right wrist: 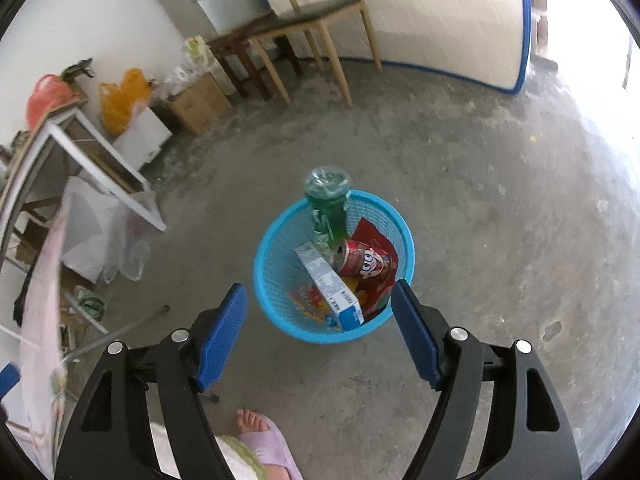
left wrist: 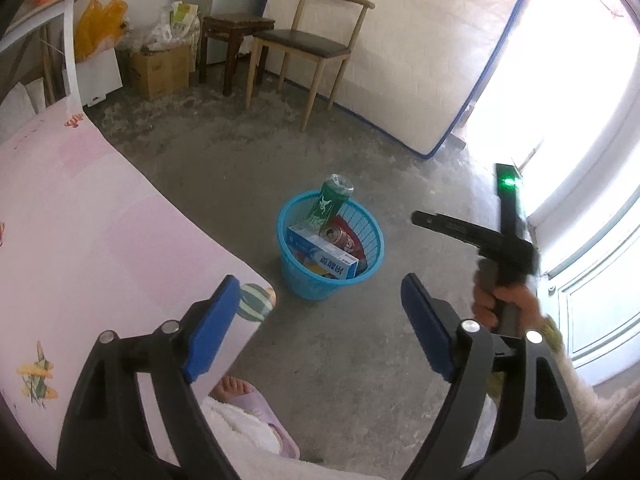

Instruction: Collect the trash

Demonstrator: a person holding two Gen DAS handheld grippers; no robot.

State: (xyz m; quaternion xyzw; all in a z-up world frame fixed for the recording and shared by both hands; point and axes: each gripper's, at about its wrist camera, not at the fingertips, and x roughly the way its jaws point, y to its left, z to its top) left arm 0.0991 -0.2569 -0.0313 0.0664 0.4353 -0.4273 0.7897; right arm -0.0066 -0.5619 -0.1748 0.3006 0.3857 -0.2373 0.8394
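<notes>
A blue mesh basket (left wrist: 308,284) stands on the concrete floor. It holds a green bottle (left wrist: 330,204) standing upright, a red can (left wrist: 340,238) and a blue-and-white carton (left wrist: 322,258). My left gripper (left wrist: 318,286) is open above and short of the basket, with nothing between its blue pads. In the right wrist view the basket (right wrist: 276,276) sits just beyond my open right gripper (right wrist: 320,290), which is also empty. The green bottle (right wrist: 326,204), the red can (right wrist: 364,260), the carton (right wrist: 330,286) and a red wrapper (right wrist: 376,236) lie inside.
A pink printed sheet (left wrist: 80,220) covers a surface at the left. A wooden chair (left wrist: 316,40), a dark stool (left wrist: 236,28), a cardboard box (left wrist: 160,68) and a leaning mattress (left wrist: 420,40) line the far wall. A person's slippered foot (right wrist: 264,436) is below the grippers.
</notes>
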